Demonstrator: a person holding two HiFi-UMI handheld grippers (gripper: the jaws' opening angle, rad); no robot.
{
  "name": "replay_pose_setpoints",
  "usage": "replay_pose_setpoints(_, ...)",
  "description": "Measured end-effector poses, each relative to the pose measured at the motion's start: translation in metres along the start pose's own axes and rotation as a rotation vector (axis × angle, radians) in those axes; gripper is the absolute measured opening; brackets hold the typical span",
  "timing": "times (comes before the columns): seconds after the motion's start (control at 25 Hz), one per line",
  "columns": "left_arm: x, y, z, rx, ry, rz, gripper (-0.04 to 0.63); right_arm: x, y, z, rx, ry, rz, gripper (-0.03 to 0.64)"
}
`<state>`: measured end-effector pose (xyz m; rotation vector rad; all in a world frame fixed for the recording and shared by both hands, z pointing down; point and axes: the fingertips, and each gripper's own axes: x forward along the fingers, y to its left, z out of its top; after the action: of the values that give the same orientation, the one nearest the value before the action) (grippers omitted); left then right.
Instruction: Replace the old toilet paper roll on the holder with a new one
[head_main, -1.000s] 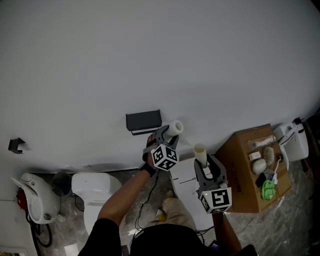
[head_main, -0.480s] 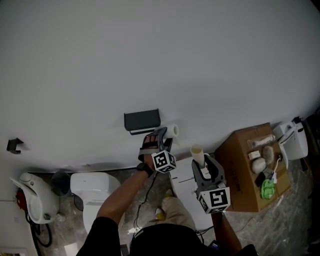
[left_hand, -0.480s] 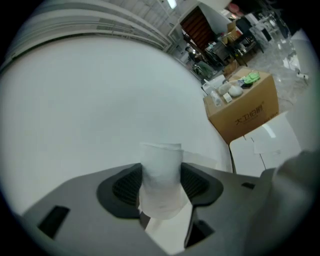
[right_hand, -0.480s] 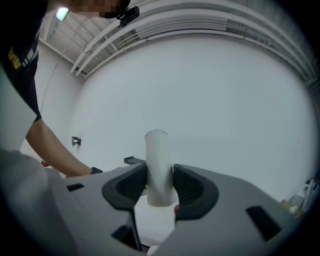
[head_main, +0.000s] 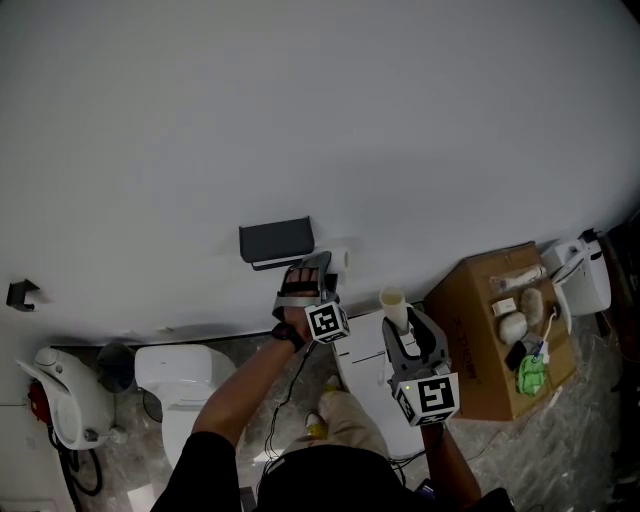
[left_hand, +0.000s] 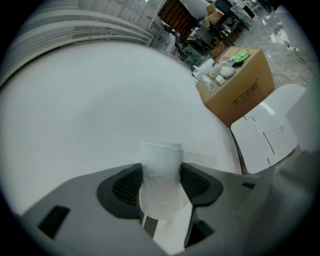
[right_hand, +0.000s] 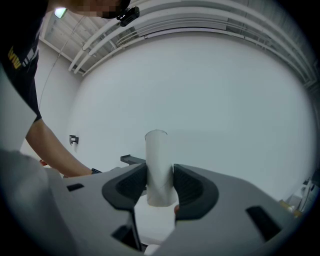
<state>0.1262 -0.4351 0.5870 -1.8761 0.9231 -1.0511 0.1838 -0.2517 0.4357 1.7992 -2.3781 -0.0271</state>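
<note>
A dark grey holder (head_main: 275, 243) is fixed to the white wall. Just right of and below it, my left gripper (head_main: 322, 270) is shut on a new white toilet paper roll (head_main: 339, 260). In the left gripper view the roll (left_hand: 160, 180) stands upright between the ribbed pads (left_hand: 125, 187), with a loose sheet hanging below. My right gripper (head_main: 402, 325) is shut on an empty cardboard tube (head_main: 393, 305), held upright and apart from the holder. In the right gripper view the tube (right_hand: 157, 165) rises between the jaws, with the holder (right_hand: 131, 159) beyond at left.
A brown cardboard box (head_main: 470, 340) with several small items on top stands at right, with a white dispenser (head_main: 582, 278) beyond it. A white flat panel (head_main: 362, 362) lies below the grippers. A toilet (head_main: 180, 378) and a white appliance (head_main: 62, 400) stand at lower left.
My left gripper has sunk and rolled with the white roll, which now shows less behind the jaws. The right gripper and its tube have kept still.
</note>
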Motion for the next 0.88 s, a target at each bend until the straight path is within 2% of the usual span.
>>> replay_pose_setpoints(0.44,0.004,0.001,-0.028,-0.028,0.069,-0.02,0.246,0.001,0.003,-0.001,-0.003,0.002,0.006,0.166)
replay_pose_setpoints(0.76,0.004,-0.006,-0.041,0.001,0.091,-0.025,0.245,0.0,0.003,-0.002,-0.002,0.004,0.01,0.166)
replay_pose_setpoints(0.88,0.003,-0.006,-0.048,0.008,0.089,-0.005,0.245,-0.002,0.002,0.0,0.001,0.0,0.006,0.166)
